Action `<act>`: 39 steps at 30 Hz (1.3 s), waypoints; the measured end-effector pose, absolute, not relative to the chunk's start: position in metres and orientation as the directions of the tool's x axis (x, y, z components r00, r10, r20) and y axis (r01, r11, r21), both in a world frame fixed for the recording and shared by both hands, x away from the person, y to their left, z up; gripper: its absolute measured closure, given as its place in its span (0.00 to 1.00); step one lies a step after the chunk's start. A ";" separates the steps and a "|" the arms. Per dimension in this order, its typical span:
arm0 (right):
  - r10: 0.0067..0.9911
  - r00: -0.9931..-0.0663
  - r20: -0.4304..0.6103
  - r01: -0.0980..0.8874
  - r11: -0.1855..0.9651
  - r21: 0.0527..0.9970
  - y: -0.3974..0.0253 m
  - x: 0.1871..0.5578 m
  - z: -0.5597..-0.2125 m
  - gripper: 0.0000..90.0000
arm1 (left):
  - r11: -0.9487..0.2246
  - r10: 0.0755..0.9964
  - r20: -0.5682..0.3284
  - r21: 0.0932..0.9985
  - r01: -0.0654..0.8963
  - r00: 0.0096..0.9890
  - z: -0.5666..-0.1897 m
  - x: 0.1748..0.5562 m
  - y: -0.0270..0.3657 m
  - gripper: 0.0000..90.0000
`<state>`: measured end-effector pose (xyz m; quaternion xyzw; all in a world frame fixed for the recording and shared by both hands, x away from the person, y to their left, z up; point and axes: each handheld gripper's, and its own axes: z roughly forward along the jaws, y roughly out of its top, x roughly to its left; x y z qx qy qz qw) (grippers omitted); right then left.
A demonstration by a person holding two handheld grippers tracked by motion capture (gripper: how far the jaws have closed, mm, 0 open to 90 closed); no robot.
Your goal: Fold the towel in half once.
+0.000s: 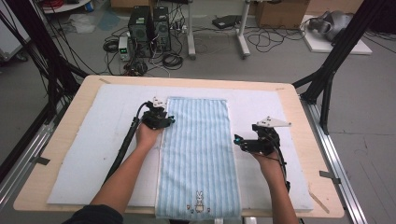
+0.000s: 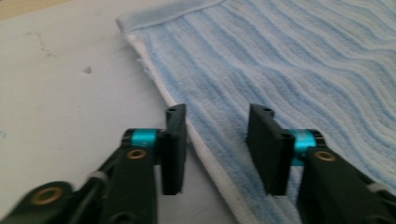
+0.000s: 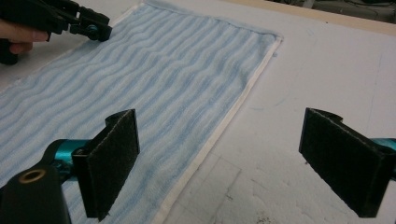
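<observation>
Left gripper view: gripper (image 2: 217, 140) half-open, straddling towel (image 2: 299, 70) edge.

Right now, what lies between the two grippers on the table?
The blue striped towel lies flat between the left gripper and right gripper, as the high view shows.

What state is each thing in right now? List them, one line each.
Blue striped towel: spread flat lengthwise on the white mat, near end hanging over the table edge.
White mat: lying flat on the table.
Left gripper: jaws open, straddling the towel's white-hemmed edge.
Right gripper: jaws wide open beside the towel's other edge, holding nothing.
</observation>
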<state>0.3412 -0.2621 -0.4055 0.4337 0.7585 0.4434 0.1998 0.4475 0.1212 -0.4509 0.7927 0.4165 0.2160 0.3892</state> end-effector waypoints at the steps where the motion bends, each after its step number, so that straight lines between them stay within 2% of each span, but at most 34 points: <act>1: 0.835 -0.545 0.079 0.482 0.234 0.844 -0.262 0.341 -0.406 0.13 | -0.364 0.819 0.031 0.800 0.477 0.573 -0.451 0.446 0.120 0.75; 4: 0.832 -0.549 0.081 0.484 0.237 0.842 -0.260 0.342 -0.407 0.13 | -0.377 0.803 0.032 0.801 0.466 0.595 -0.451 0.445 0.119 0.87; 7: 0.840 -0.537 0.078 0.490 0.235 0.839 -0.258 0.343 -0.407 0.13 | -0.367 0.804 0.016 0.800 0.474 0.595 -0.451 0.446 0.120 0.94; 14: 0.866 -0.497 0.062 0.525 0.244 0.815 -0.252 0.358 -0.409 0.13 | -0.323 0.807 -0.043 0.803 0.501 0.589 -0.452 0.449 0.125 0.95; 22: 0.890 -0.453 0.050 0.577 0.250 0.778 -0.237 0.399 -0.411 0.14 | -0.300 0.807 -0.074 0.803 0.515 0.586 -0.452 0.450 0.128 0.94; 26: 0.902 -0.426 0.068 0.608 0.230 0.759 -0.232 0.416 -0.418 0.20 | -0.291 0.806 -0.088 0.802 0.522 0.585 -0.452 0.451 0.130 0.94; 30: 0.916 -0.391 0.095 0.636 0.194 0.747 -0.225 0.429 -0.423 0.39 | -0.278 0.808 -0.095 0.808 0.520 0.581 -0.452 0.450 0.130 0.95; 32: 0.917 -0.393 0.071 0.629 0.211 0.748 -0.220 0.434 -0.425 0.48 | -0.270 0.807 -0.102 0.811 0.518 0.581 -0.452 0.450 0.132 0.95; 35: 0.918 -0.395 0.023 0.642 0.258 0.722 -0.210 0.441 -0.430 0.53 | -0.246 0.809 -0.119 0.820 0.516 0.575 -0.452 0.449 0.133 0.95; 39: 0.921 -0.388 0.035 0.668 0.255 0.700 -0.205 0.448 -0.441 0.57 | -0.251 0.808 -0.117 0.819 0.516 0.578 -0.452 0.449 0.133 0.95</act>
